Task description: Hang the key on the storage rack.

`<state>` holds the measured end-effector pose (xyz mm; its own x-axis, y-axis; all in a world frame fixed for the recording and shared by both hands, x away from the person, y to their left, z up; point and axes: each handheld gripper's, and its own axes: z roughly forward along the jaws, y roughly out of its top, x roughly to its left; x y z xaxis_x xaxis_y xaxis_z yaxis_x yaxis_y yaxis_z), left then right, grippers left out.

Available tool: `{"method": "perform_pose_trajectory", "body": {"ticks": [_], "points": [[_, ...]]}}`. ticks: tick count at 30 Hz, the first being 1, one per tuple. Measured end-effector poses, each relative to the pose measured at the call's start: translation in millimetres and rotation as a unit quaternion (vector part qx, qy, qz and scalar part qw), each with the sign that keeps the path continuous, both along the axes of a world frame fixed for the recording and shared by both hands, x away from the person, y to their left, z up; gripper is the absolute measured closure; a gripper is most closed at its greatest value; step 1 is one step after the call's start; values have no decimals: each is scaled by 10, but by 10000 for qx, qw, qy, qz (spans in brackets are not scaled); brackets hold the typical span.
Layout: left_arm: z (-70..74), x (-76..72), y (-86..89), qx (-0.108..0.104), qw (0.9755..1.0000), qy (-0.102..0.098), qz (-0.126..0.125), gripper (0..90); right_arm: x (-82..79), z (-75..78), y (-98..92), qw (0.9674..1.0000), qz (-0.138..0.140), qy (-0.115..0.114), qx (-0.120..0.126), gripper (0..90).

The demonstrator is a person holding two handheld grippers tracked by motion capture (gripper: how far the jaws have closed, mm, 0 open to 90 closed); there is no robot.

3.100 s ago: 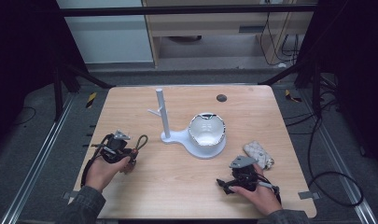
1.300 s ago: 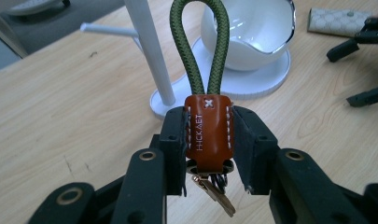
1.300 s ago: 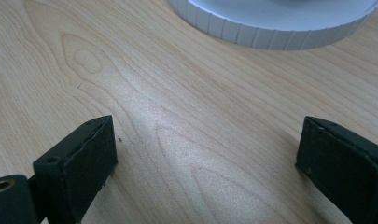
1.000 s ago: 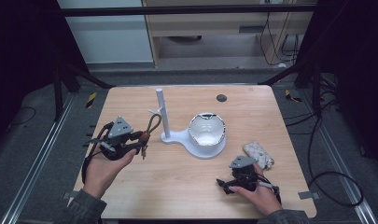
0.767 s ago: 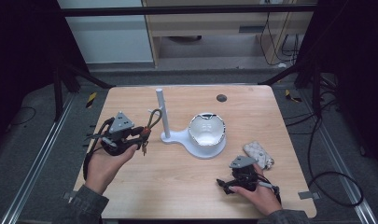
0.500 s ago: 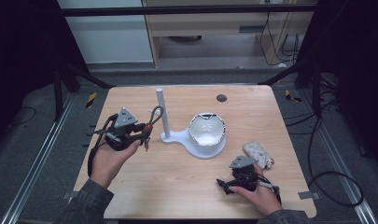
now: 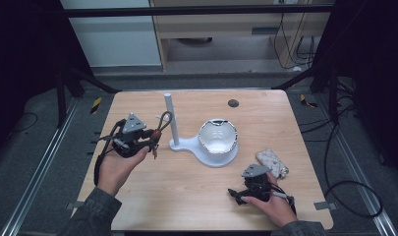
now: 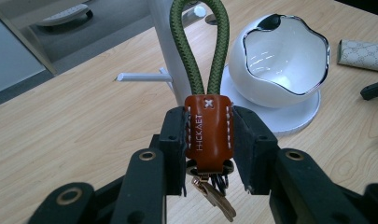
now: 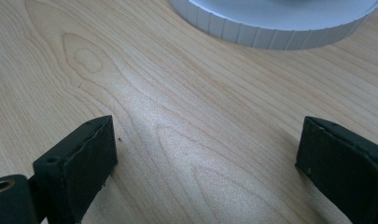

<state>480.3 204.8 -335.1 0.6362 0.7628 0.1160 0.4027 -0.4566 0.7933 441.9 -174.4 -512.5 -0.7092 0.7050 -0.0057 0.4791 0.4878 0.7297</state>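
With its jaws clamping the brown tab of the key strap [image 8: 208,129], the left gripper [image 7: 137,139] is risking the green loop [image 8: 200,44] snagging beside the white post's [image 7: 171,119] peg [image 8: 142,76], while the right gripper [image 7: 250,189] is resting wide open and empty on the surface [image 7: 186,196].

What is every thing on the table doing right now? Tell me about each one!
Keychain: clamped by its brown leather tab, green loop up near the peg.
Left gripper: shut on the keychain, held above the table.
Right gripper: open, low over bare wood.
White stand: upright, peg bare.
White bowl: empty, on the stand's base.
Patterned pouch: lying flat.
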Motion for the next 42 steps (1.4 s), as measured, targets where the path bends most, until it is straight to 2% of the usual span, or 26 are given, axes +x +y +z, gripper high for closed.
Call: {"method": "perform_pose_trajectory", "body": {"ticks": [14,25,36,40,42], "points": [[-96,98,-64,26,10000,42,66,655,-1,0,-1,10000,1,-1,-6,50],[-234,197,-105,39,9998,61,176,654,-1,0,-1,10000,-2,0,-5,50],[-399,270,-154,-88,9996,64,275,652,-2,0,-2,10000,3,0,-4,50],[-449,303,-176,-134,9994,29,312,650,-3,0,-2,10000,0,1,-3,50],[-474,326,-187,-86,9994,-8,322,650,-3,0,-2,10000,1,0,-3,50]]}}
